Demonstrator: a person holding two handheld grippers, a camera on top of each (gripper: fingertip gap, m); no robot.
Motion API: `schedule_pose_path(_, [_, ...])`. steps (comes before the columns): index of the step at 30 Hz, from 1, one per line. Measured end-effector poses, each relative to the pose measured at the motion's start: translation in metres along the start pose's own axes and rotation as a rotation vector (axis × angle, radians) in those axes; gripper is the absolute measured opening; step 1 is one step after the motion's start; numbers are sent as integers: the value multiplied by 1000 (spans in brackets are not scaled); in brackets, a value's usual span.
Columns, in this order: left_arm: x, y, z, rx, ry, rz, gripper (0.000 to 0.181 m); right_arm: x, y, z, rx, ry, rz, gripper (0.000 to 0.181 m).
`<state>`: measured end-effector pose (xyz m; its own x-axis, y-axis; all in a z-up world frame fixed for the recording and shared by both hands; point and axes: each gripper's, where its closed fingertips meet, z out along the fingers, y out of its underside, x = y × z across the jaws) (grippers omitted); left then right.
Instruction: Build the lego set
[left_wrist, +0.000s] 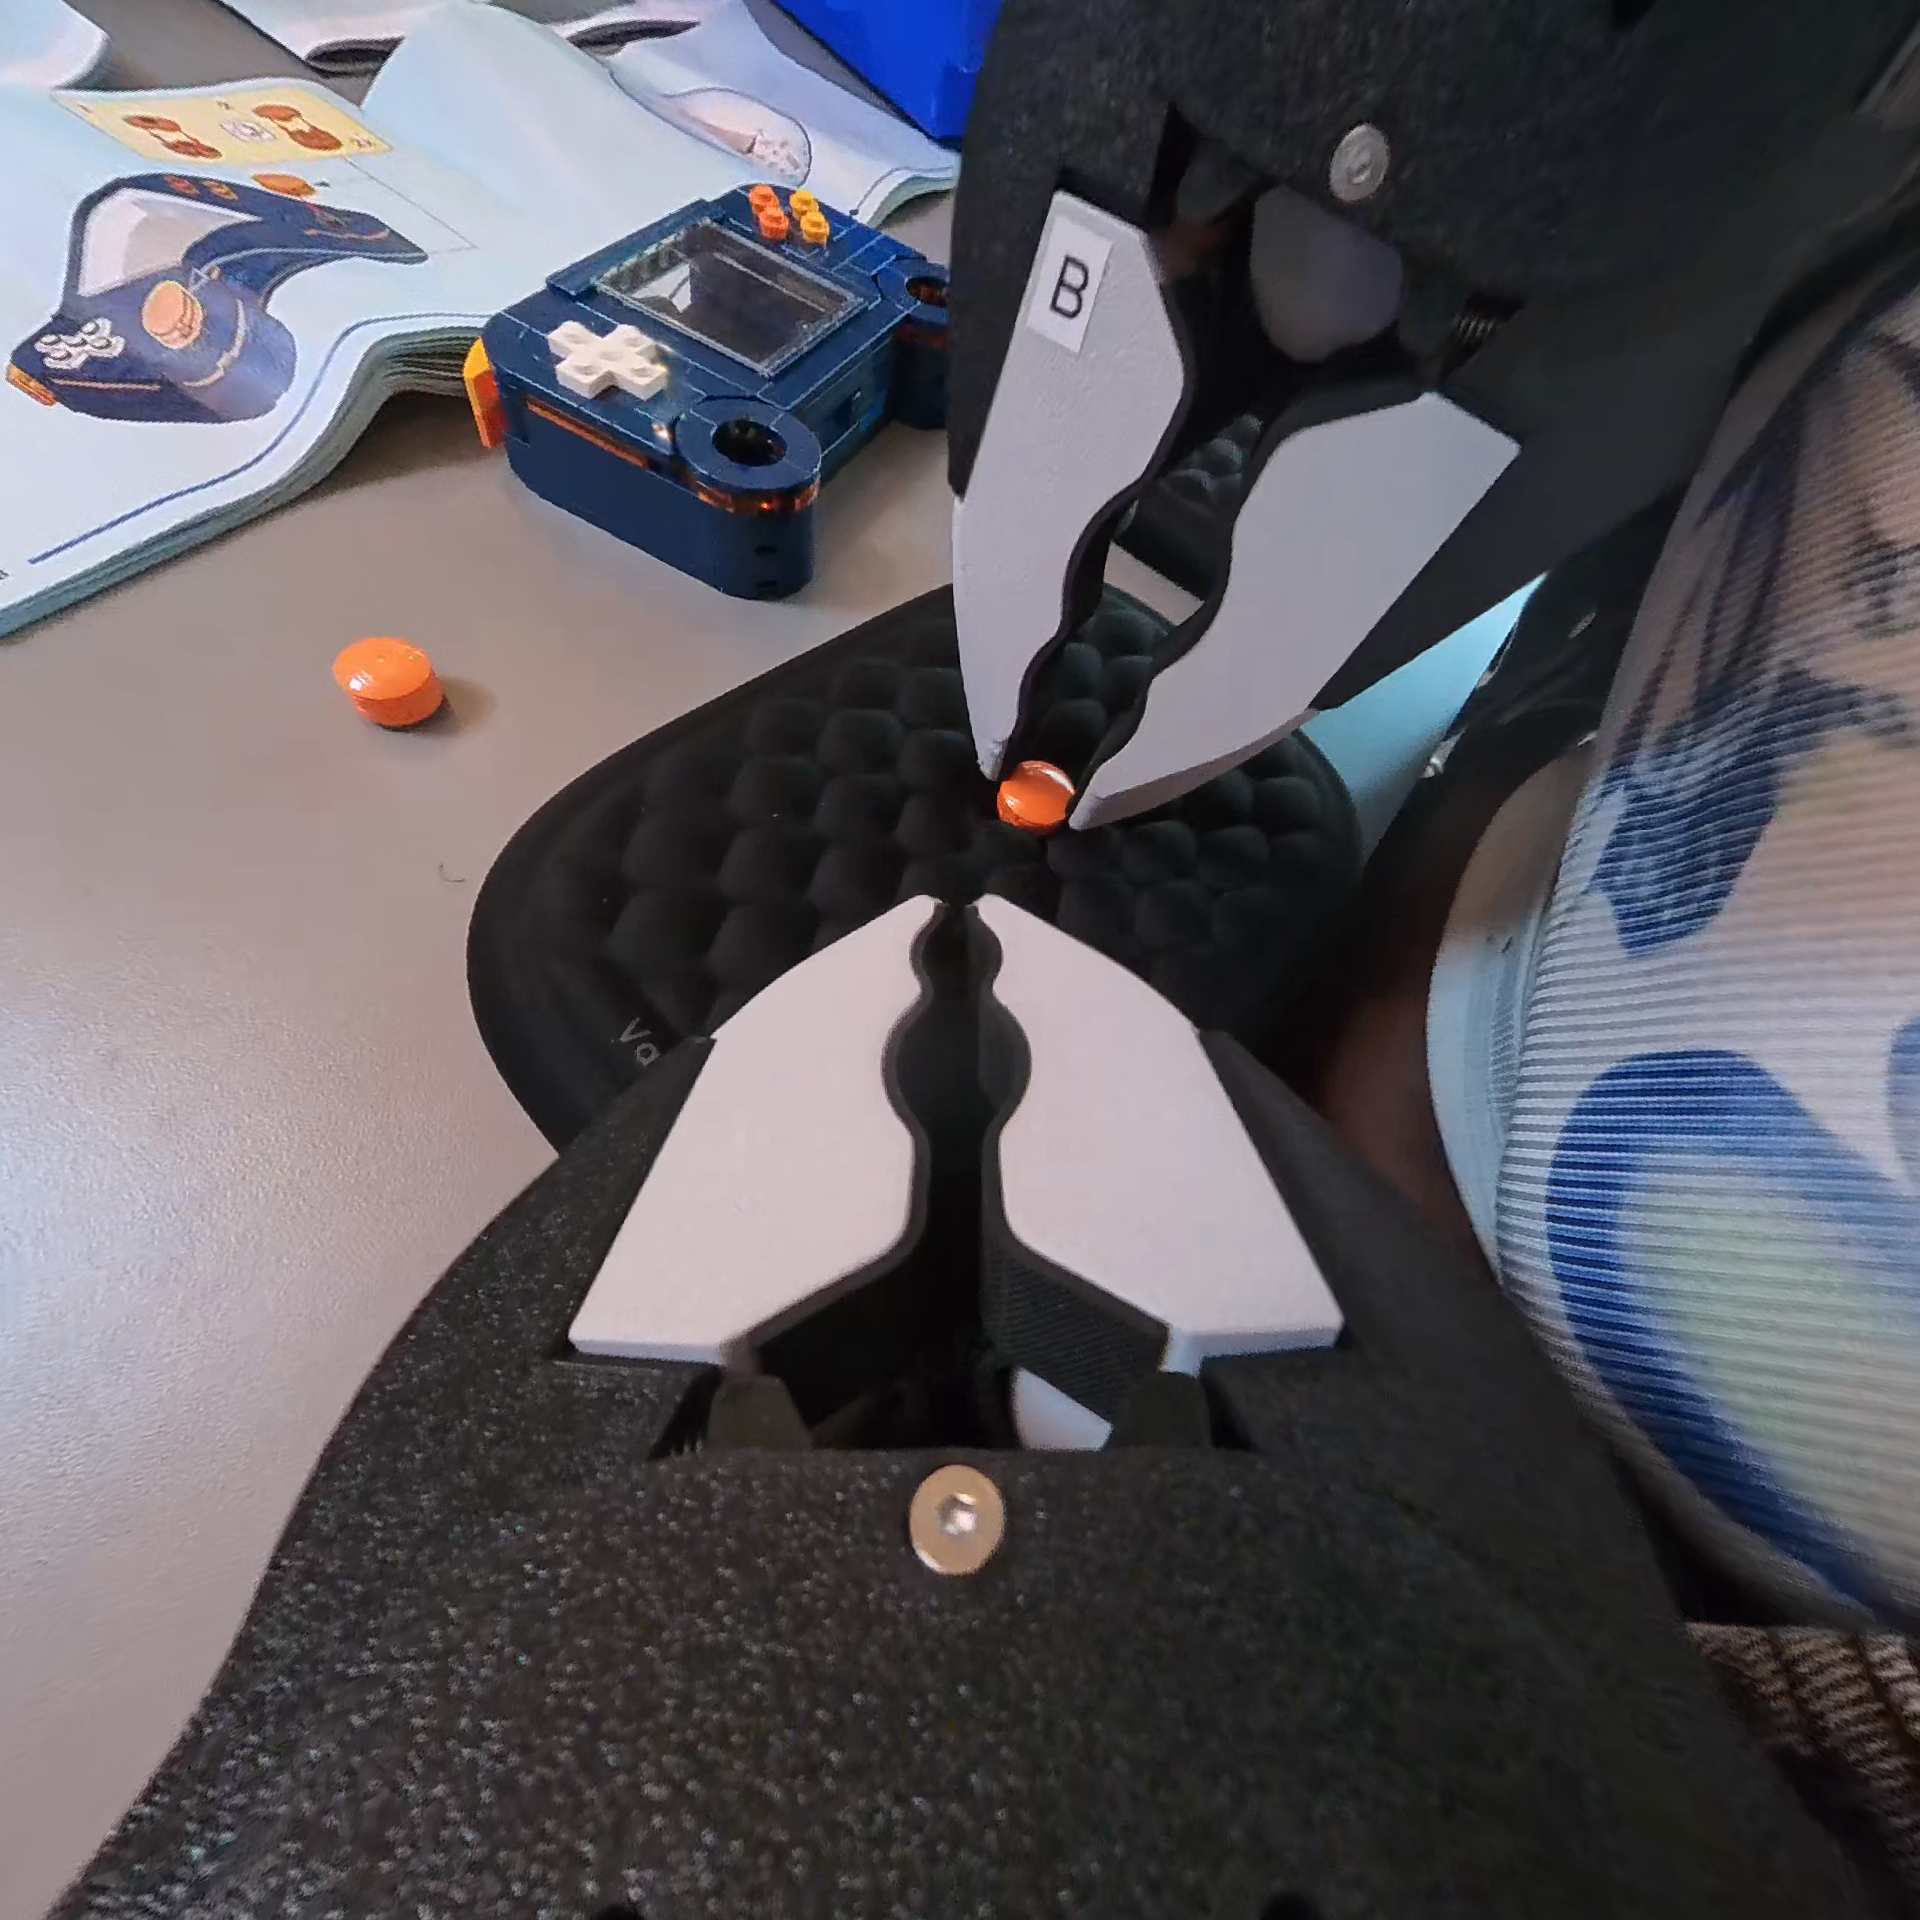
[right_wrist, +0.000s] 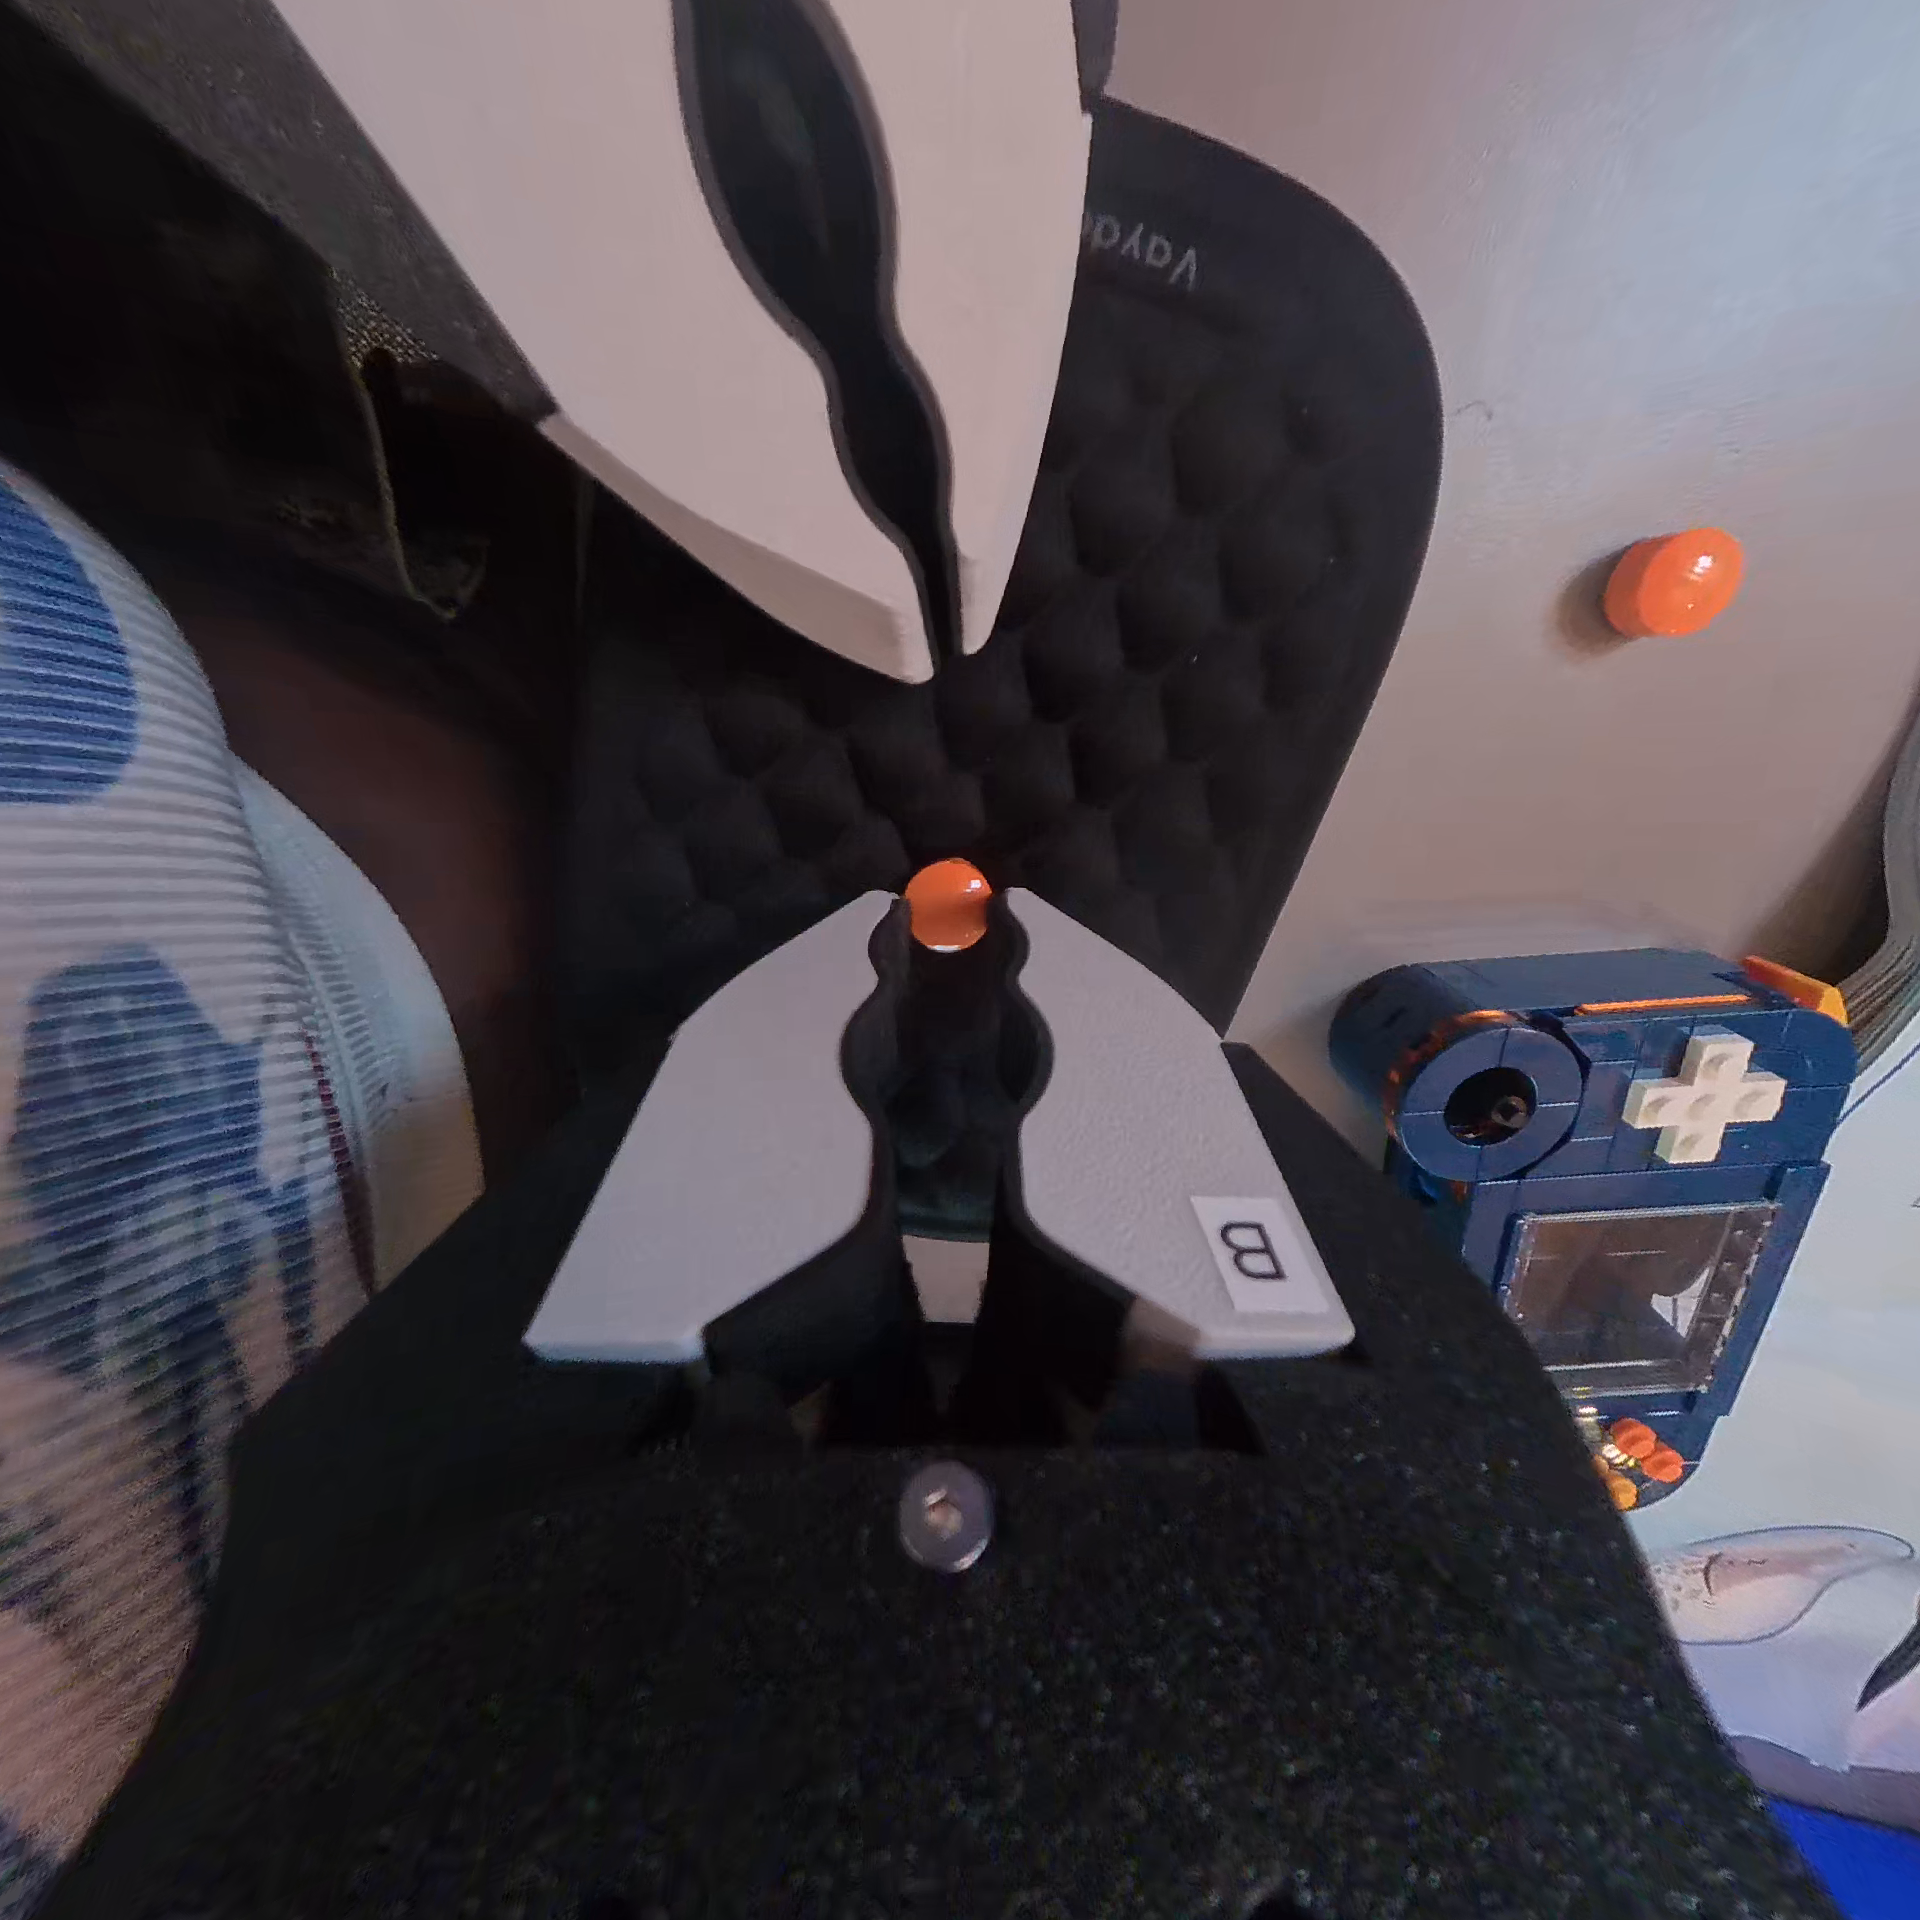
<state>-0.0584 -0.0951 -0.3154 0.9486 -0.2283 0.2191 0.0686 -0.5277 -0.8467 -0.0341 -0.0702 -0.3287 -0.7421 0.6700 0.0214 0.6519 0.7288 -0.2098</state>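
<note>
My right gripper (right_wrist: 945, 914) is shut on a small round orange piece (right_wrist: 945, 906) and holds it just above a black bumpy pad (right_wrist: 1195, 582); the same gripper (left_wrist: 1034, 795) and piece (left_wrist: 1034, 796) show in the left wrist view. My left gripper (left_wrist: 961, 909) is shut and empty, its tips facing the right one a little apart; it also shows in the right wrist view (right_wrist: 940, 649). The dark blue handheld-console model (left_wrist: 707, 384) with a white cross pad and clear screen lies on the grey table (left_wrist: 208, 935). A larger orange round piece (left_wrist: 387, 681) lies loose on the table.
An open instruction booklet (left_wrist: 260, 260) lies behind the model at the left. A person's patterned sleeve (left_wrist: 1714, 1039) fills the right side. A blue object (left_wrist: 883, 52) sits at the far edge. The model (right_wrist: 1621, 1164) and loose orange piece (right_wrist: 1673, 594) lie right of the pad. There is about 4 centimeters between the tips of the two grippers. It is some 35 centimeters from my right tips to the blue object (left_wrist: 883, 52).
</note>
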Motion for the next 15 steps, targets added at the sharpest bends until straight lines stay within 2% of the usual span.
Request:
schedule_pose_path(5, [-1, 1, 1, -14, -6, 0, 2, 0, -2, 1, 16, 18, -29, 15])
schedule_pose_path(9, [1, -6, -3, 34, 18, -11, 8, 0, -3, -2, 207, -14, 8, 15])
schedule_pose_path(12, [11, -25, -11, 160, 42, 83, 27, 0, -4, -19, 479, -270, 297, 14])
schedule_pose_path(13, [12, -33, -15, 216, 15, 147, 33, 2, -7, -32, 601, -371, 381, 14])
schedule_pose_path(15, [21, -47, -20, 304, -26, 331, 34, -2, -7, -59, 770, -591, 467, 14])
